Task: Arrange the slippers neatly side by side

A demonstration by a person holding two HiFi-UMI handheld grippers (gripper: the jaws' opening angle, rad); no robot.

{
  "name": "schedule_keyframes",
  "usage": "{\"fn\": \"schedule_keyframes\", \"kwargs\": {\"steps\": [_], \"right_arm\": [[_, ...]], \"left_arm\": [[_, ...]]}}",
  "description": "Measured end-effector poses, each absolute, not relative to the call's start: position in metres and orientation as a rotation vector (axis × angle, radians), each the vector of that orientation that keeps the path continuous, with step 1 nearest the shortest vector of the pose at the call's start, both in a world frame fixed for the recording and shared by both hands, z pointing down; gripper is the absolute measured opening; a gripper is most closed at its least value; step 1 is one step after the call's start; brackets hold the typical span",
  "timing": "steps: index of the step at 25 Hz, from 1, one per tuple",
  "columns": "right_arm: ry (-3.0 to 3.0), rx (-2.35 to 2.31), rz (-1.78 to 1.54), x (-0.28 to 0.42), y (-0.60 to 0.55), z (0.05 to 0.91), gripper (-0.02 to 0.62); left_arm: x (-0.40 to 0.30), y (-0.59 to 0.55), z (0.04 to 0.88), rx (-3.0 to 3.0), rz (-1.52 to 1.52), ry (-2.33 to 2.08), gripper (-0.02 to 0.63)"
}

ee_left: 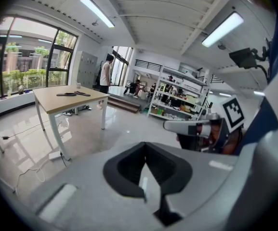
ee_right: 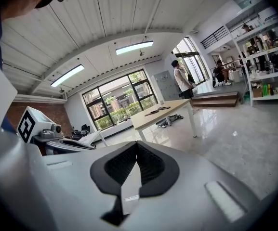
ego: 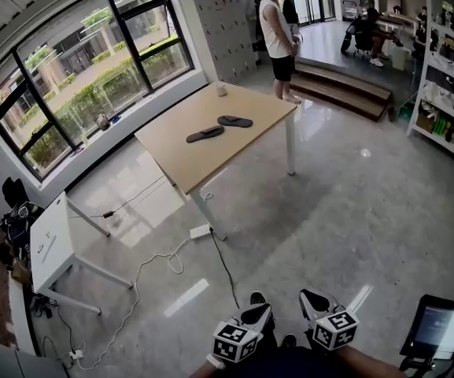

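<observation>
Head view: the tabletop (ego: 175, 152) stands well away across the floor (ego: 329, 211), and both slippers (ego: 219, 128) lie on its far half, near each other but not touching. Assessment: the arranging is not begun and all of it remains.

The pair is not parallel. The nearer slipper (ego: 204, 135) has its long axis running from lower left to upper right in this view. The farther slipper (ego: 234, 121) lies closer to straight across, tilted slightly the other way, so the two form a shallow angle. Toe and heel ends are too small to tell apart.

The left claw (ee_left: 148, 177) is closed with nothing between its jaws. The right claw (ee_right: 131, 170) is likewise closed and empty.
</observation>
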State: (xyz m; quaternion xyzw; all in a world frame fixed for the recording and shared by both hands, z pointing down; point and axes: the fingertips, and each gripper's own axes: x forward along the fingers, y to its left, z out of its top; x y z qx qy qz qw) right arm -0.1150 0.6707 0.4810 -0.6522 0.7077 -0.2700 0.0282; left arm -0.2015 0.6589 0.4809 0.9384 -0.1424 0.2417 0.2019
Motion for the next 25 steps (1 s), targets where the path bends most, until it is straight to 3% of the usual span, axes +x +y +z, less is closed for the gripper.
{"fn": "schedule_keyframes", "kwargs": {"steps": [11,25], "right_arm": [[2.06,-2.167,-0.832,-0.043,0.637,0.493,0.011],[2.084,-2.271,-0.811,0.011,0.491,0.485,0.011]], "left_arm": [[-0.133,0.614,0.498,2.62,0.677,-0.243,0.005],[-0.078,0.453,0.49,2.598,0.523,-0.238,0.005]]}}
